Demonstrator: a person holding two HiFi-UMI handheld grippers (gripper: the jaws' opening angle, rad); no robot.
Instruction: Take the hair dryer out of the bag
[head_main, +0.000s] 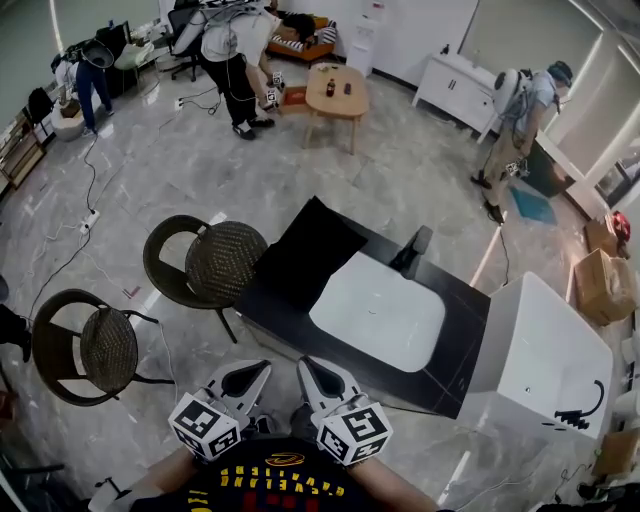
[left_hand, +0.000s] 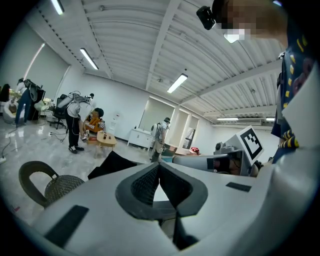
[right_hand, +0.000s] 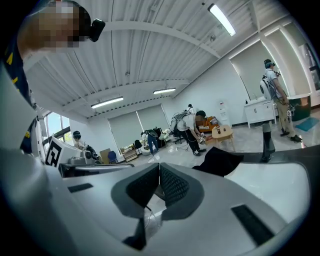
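Observation:
A black bag (head_main: 305, 250) lies on the far left corner of the black table (head_main: 460, 330), beside a white mat (head_main: 380, 312). No hair dryer shows outside the bag. A dark upright object (head_main: 412, 250) stands at the table's far edge; what it is I cannot tell. My left gripper (head_main: 262, 368) and right gripper (head_main: 305, 365) hover side by side in front of the table's near edge, both shut and empty. The left gripper view has the shut left gripper (left_hand: 159, 167) with the bag (left_hand: 112, 165) beyond it. The right gripper (right_hand: 160, 167) is also shut, with the bag (right_hand: 220, 160) ahead.
Two wicker chairs (head_main: 215, 262) (head_main: 100, 350) stand left of the table. A white cabinet (head_main: 545, 360) is at its right end, with cardboard boxes (head_main: 605, 285) beyond. Farther off are people, a small wooden table (head_main: 335, 95) and cables on the floor.

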